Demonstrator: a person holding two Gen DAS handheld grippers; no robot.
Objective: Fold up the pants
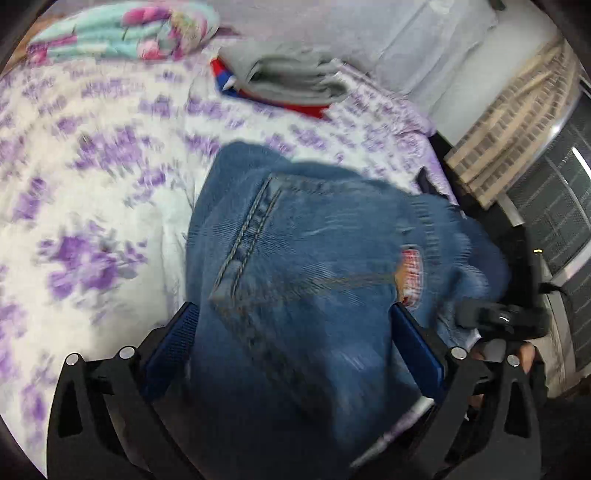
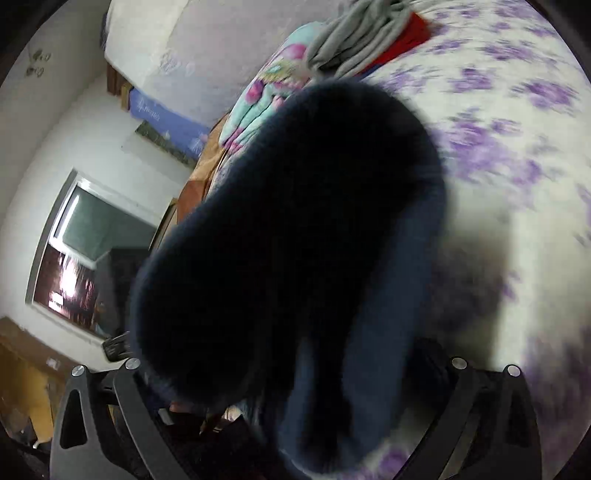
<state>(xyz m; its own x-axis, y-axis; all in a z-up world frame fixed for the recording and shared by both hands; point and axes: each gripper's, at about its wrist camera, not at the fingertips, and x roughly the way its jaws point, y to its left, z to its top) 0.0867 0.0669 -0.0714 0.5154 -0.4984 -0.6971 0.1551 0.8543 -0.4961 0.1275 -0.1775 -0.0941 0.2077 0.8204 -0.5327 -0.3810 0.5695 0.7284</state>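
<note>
Blue jeans (image 1: 314,266) hang bunched in front of my left gripper (image 1: 291,339), held above a bed with a white and purple floral sheet (image 1: 92,166). The denim fills the gap between the blue finger pads (image 1: 417,339), which stand wide apart around it. In the right wrist view the jeans (image 2: 295,221) are a dark blurred mass right against the camera, covering my right gripper (image 2: 295,387); its fingertips are hidden. The right gripper's black body also shows in the left wrist view (image 1: 506,317), at the jeans' right edge.
A stack of folded grey and red clothes (image 1: 291,81) lies at the far side of the bed. A folded teal and pink blanket (image 1: 122,33) lies at the far left. The bed edge and a curtain (image 1: 517,122) are on the right. A window (image 2: 85,258) is left.
</note>
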